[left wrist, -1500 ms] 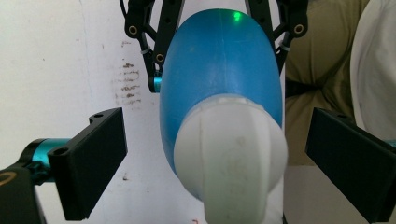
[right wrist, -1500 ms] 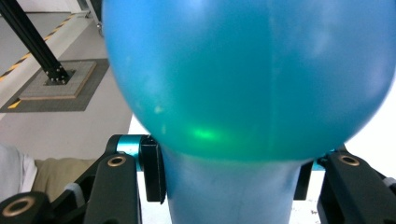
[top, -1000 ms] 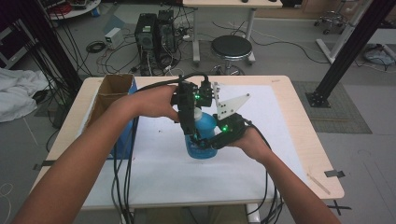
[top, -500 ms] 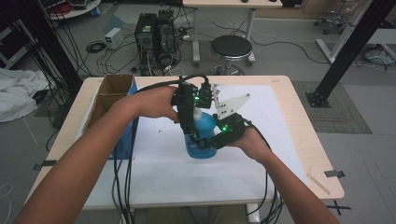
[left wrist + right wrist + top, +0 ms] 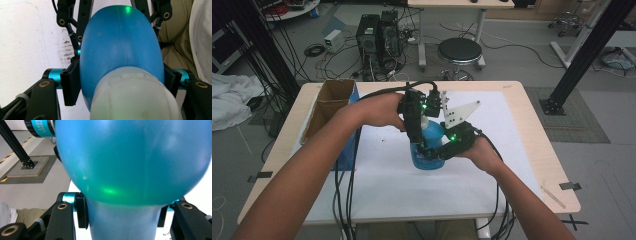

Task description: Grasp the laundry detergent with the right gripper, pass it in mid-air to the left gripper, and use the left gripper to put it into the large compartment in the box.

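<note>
A blue plastic bottle (image 5: 428, 145) stood upright on the white sheet near the middle of the table, just toward six o'clock from centre. Its body was smooth and rounded, bulging wide and narrowing to a slimmer section, with a faint mould seam running lengthwise down it (image 5: 120, 42). At one end sat a pale, translucent whitish cap (image 5: 132, 97), and a small green glint lay on the glossy blue surface (image 5: 110, 191).

The high view looks down and forward over my table (image 5: 532, 125). My two gripper views sit very close along my jaws, sharing the blue bottle (image 5: 120, 42).
</note>
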